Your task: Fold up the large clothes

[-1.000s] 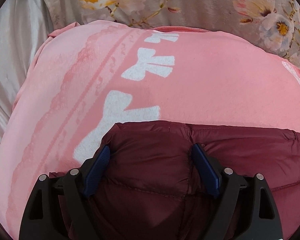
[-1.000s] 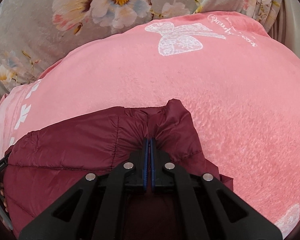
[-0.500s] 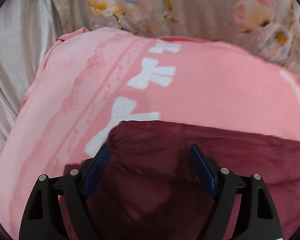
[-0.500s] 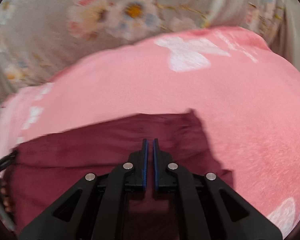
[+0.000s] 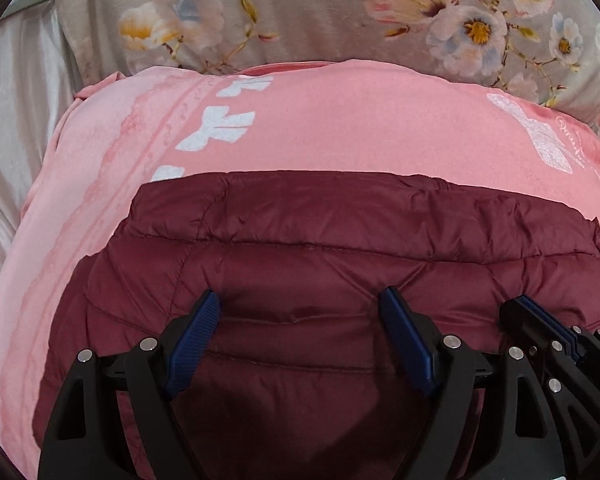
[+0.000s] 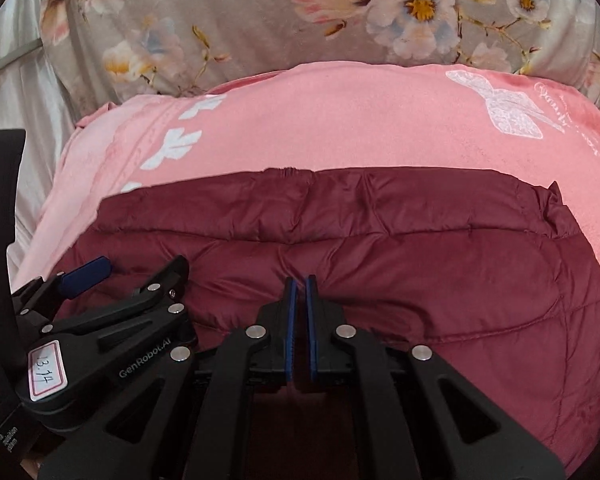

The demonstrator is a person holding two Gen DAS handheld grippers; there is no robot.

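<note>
Left gripper (image 5: 300, 300) fingers apart, right gripper (image 6: 299, 282) fingers together, empty: folded maroon jacket (image 5: 340, 240) released flat on pink blanket (image 5: 340, 120).

pink blanket (image 5: 340, 128) with white bow prints and a white lace bow at right, spread flat; grey floral bedding (image 5: 320, 12) just behind it, touching its far edge; pale satin sheet (image 5: 16, 120) at left

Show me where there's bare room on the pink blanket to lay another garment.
Free: the pink blanket between the maroon jacket and the floral pillow, and its left strip. Crowded: the near side, where the jacket, the left gripper and the right gripper sit.
</note>
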